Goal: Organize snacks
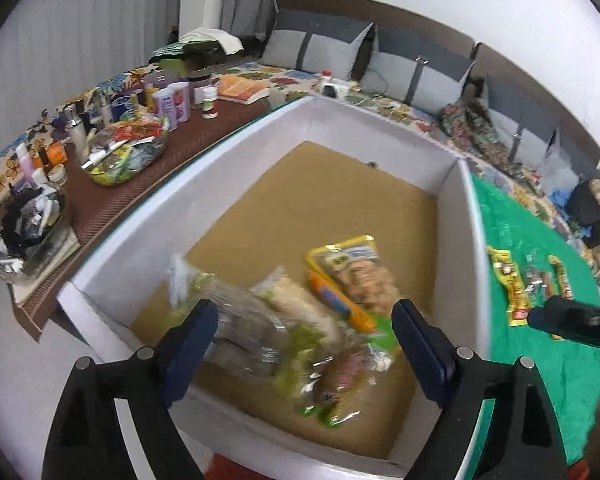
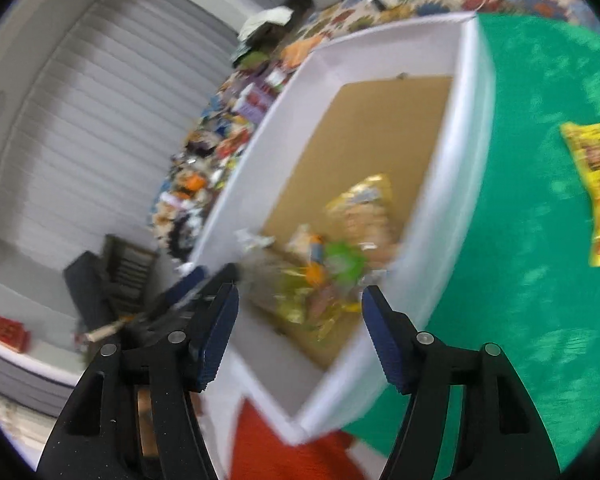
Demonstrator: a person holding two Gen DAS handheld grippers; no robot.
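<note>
Fingers of both grippers spread apart, empty: left gripper (image 1: 304, 336) over packets (image 1: 300, 320) piled inside white box (image 1: 466, 216). Steer right gripper (image 2: 298, 332) toward yellow packet (image 2: 596, 192) on green bench (image 2: 520, 280); grip mid-length, level.
</note>
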